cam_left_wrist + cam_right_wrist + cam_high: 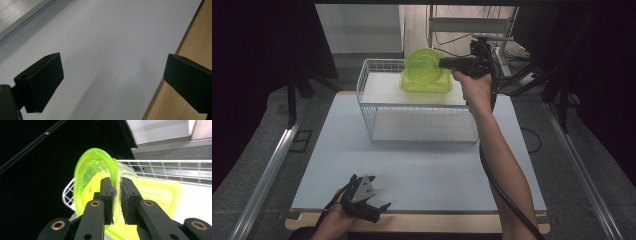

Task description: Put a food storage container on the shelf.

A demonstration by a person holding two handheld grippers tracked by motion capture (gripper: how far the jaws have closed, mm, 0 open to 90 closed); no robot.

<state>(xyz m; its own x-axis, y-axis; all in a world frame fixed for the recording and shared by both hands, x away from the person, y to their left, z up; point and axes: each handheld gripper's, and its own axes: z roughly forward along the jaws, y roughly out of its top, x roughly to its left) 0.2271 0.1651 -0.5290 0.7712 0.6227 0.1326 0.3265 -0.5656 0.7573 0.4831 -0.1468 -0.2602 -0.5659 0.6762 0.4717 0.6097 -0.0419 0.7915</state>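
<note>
A round translucent green lid (424,62) (92,177) stands on edge over a square green container (427,84) (155,192) on the top shelf of a white wire rack (367,80) (160,162). My right gripper (443,62) (115,180) reaches in from the right, its jaws shut on the lid's rim. My left gripper (381,211) (113,62) rests at the table's front edge, held in a hand. Its jaws are wide open with nothing between them.
The rack stands at the back middle of the white table top (422,170) (100,32), and its lower shelf is bare. A wooden edge (192,40) borders the front. Metal rails (267,170) run along both sides, with cables behind the table.
</note>
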